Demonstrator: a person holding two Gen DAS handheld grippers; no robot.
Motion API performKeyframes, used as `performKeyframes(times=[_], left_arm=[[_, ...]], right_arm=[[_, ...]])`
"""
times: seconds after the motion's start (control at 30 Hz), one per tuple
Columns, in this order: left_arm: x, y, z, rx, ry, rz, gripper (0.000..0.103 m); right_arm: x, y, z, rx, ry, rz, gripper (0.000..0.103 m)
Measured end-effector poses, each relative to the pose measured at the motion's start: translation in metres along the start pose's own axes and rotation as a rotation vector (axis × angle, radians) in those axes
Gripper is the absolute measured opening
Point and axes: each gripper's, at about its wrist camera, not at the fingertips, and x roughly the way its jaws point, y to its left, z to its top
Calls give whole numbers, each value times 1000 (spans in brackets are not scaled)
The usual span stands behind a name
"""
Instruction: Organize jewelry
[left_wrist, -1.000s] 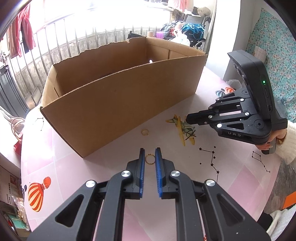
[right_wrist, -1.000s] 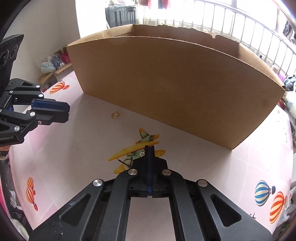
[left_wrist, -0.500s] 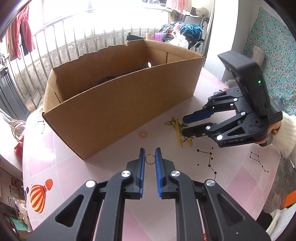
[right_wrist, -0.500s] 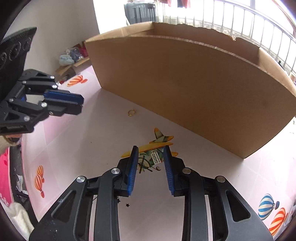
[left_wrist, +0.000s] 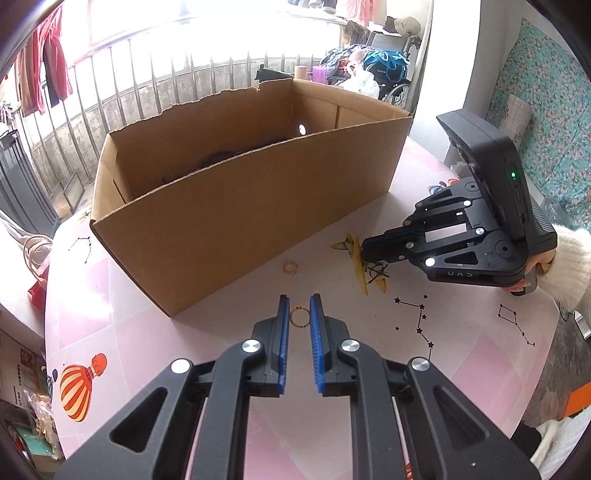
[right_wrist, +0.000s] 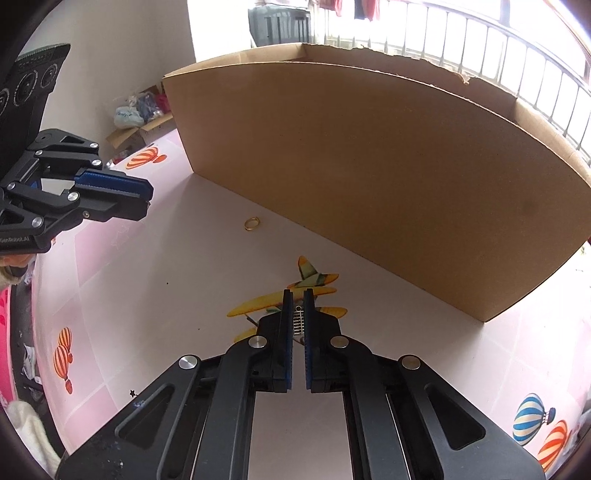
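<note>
My left gripper (left_wrist: 299, 301) hangs just above the pink table (left_wrist: 461, 362), shut on a thin gold ring (left_wrist: 299, 316) held between its blue pads. A second gold ring (left_wrist: 290, 267) (right_wrist: 252, 223) lies loose on the table near the cardboard box (left_wrist: 240, 206) (right_wrist: 369, 184). My right gripper (right_wrist: 298, 295) (left_wrist: 364, 249) is down over the printed yellow aeroplane (right_wrist: 266, 304). It is shut on a small silver barred piece (right_wrist: 298, 320). The left gripper (right_wrist: 146, 201) shows at the left of the right wrist view.
The open box's long wall stands close behind both grippers, with dark items inside (left_wrist: 221, 157). A hand in a white sleeve (left_wrist: 569, 258) holds the right gripper. Balloon (left_wrist: 75, 393) and star prints mark the table. A metal railing (left_wrist: 147, 74) runs behind the box.
The right gripper slid sideways over the aeroplane print, opened its jaws, then closed them on the silver piece. The left gripper stayed put with its ring.
</note>
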Motion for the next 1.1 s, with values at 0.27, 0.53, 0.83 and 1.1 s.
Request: performKeyframes(times=[0.27, 0.53, 0.83, 1.1], left_arm=[[-5, -1, 0, 7, -15, -2, 11], [-6, -1, -3, 4, -9, 3, 11], [-7, -2, -4, -2, -13, 3, 11], [-13, -2, -4, 3, -23, 4, 11]], right_arm=[[-51, -39, -28, 4, 3, -11, 0], [-48, -28, -29, 6, 38, 50, 30], [-49, -12, -29, 39, 57, -18, 3], [-55, -10, -23, 54, 57, -11, 0]])
